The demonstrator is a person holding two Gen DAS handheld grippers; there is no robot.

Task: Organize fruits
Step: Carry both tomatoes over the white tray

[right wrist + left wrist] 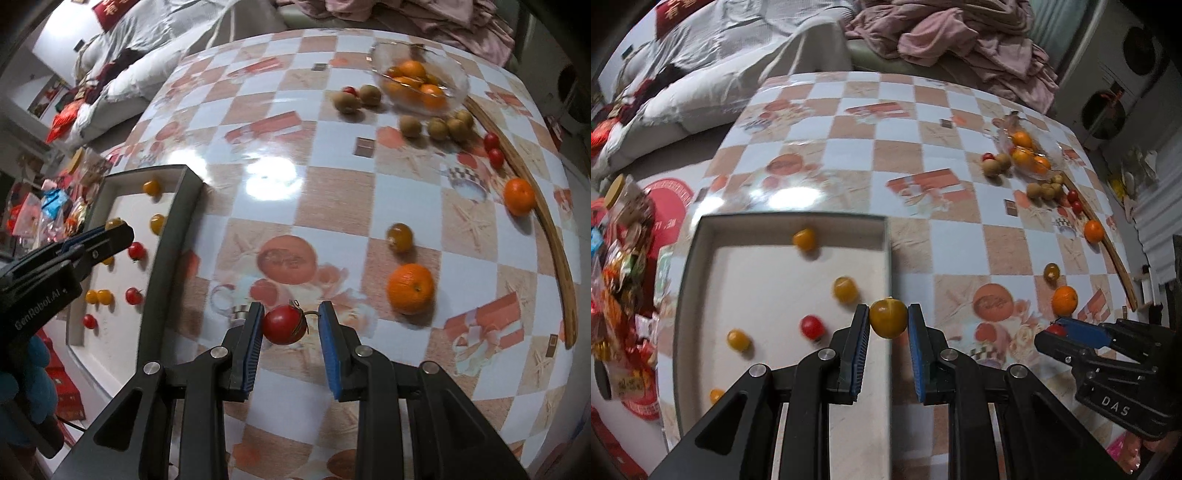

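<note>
Your left gripper (888,319) squeezes round yellow tomato (888,318) over tray's (888,258) right edge. Your right gripper (291,322) pinches shiny red tomato (284,325), green stem, above checkered surface (332,192).

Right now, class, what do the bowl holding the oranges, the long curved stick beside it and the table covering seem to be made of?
Bowl: clear glass, or possibly hard plastic; the oranges show through its glossy wall.
Curved stick: probably wood or bamboo; brown, matt, with a faint grain.
Table covering: likely printed vinyl or oilcloth; a checked pattern with bright lamp glare on a smooth surface.
</note>
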